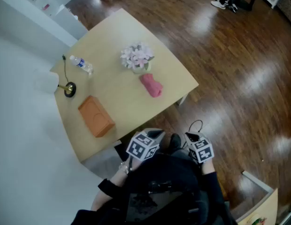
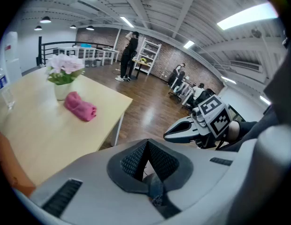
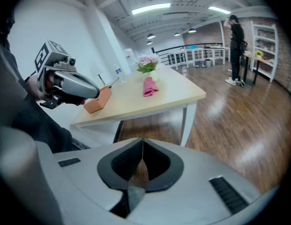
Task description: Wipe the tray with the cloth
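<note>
A rolled pink cloth (image 1: 153,86) lies on the pale wooden table (image 1: 117,36) near its front right edge, also seen in the left gripper view (image 2: 80,106) and the right gripper view (image 3: 149,86). An orange-brown rectangular tray or box (image 1: 95,116) sits near the table's near left corner. My left gripper (image 1: 150,137) and right gripper (image 1: 196,142) are held close to my body, off the table, short of its near edge. The left gripper (image 2: 146,142) is shut and empty. So is the right gripper (image 3: 142,142).
A vase of pink flowers (image 1: 136,58) stands just behind the cloth. A water bottle (image 1: 82,64) and a black round base with a thin stem (image 1: 69,89) sit at the table's left side. Dark wood floor (image 1: 230,78) lies to the right; a person (image 3: 237,41) stands far off by shelves.
</note>
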Action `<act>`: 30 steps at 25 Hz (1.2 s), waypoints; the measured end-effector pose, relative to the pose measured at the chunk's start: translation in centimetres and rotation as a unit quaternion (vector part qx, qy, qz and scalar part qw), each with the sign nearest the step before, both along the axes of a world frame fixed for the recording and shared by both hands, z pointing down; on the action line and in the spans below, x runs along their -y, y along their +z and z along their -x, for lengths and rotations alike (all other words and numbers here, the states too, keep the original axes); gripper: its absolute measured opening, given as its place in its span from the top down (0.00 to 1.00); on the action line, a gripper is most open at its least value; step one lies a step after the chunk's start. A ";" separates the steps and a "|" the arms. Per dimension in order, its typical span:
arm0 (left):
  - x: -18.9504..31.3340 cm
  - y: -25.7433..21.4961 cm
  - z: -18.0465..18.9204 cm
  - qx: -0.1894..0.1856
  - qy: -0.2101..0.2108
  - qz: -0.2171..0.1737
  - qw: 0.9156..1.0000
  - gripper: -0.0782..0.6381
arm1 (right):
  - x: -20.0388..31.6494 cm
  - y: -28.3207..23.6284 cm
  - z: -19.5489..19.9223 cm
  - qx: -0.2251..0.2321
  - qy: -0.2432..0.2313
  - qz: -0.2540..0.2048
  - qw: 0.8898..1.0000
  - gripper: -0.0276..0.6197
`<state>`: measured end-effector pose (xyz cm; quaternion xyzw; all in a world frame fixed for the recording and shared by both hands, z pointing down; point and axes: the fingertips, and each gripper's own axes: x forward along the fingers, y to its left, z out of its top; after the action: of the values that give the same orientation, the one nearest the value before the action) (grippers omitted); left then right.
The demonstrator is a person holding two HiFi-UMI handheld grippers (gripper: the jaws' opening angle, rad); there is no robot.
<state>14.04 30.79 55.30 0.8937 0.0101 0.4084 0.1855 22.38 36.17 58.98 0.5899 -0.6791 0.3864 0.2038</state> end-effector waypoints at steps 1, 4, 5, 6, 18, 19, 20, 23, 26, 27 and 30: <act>1.2 -0.2 1.4 0.000 -0.007 -0.001 1.000 0.88 | 0.7 0.6 1.5 -0.001 0.001 0.002 1.000 0.95; 5.3 -0.6 6.2 0.002 -0.036 -0.006 0.999 0.88 | 3.4 1.7 6.2 0.000 -0.005 0.004 1.000 0.95; 6.8 -0.8 8.0 0.002 -0.050 -0.007 0.999 0.88 | 4.7 1.5 7.8 0.002 -0.013 0.002 1.000 0.95; 8.3 -1.0 10.0 0.002 -0.065 -0.008 0.998 0.88 | 6.2 1.1 9.4 0.006 -0.023 -0.002 1.000 0.95; 21.1 -2.3 25.2 -0.030 -0.175 -0.025 0.984 0.88 | 19.9 -1.8 20.4 -0.015 -0.056 -0.021 0.998 0.95; 21.6 -2.3 26.0 -0.030 -0.171 -0.027 0.984 0.88 | 20.5 -2.0 21.2 -0.014 -0.050 -0.022 0.998 0.95; 22.1 -2.3 26.8 -0.030 -0.168 -0.028 0.985 0.88 | 21.2 -2.1 22.0 -0.015 -0.046 -0.026 0.998 0.95; 23.8 -1.5 28.5 -0.034 -0.164 -0.023 0.986 0.88 | 22.9 -2.5 23.5 -0.024 -0.042 -0.032 0.998 0.95; 24.9 -1.0 29.1 -0.042 -0.171 -0.012 0.984 0.88 | 24.0 -2.2 22.4 -0.052 -0.029 -0.021 0.998 0.95; 25.2 -0.8 29.3 -0.045 -0.175 -0.010 0.984 0.88 | 24.6 -2.1 21.6 -0.063 -0.019 -0.023 0.998 0.95; 26.6 -0.1 29.2 -0.048 -0.188 -0.007 0.981 0.88 | 25.9 -1.1 18.0 -0.098 0.013 -0.025 0.995 0.95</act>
<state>-15.18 4.24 55.19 0.8993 -0.1517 0.3234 0.2523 4.38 10.23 57.87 0.6382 -0.6578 0.3127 0.2495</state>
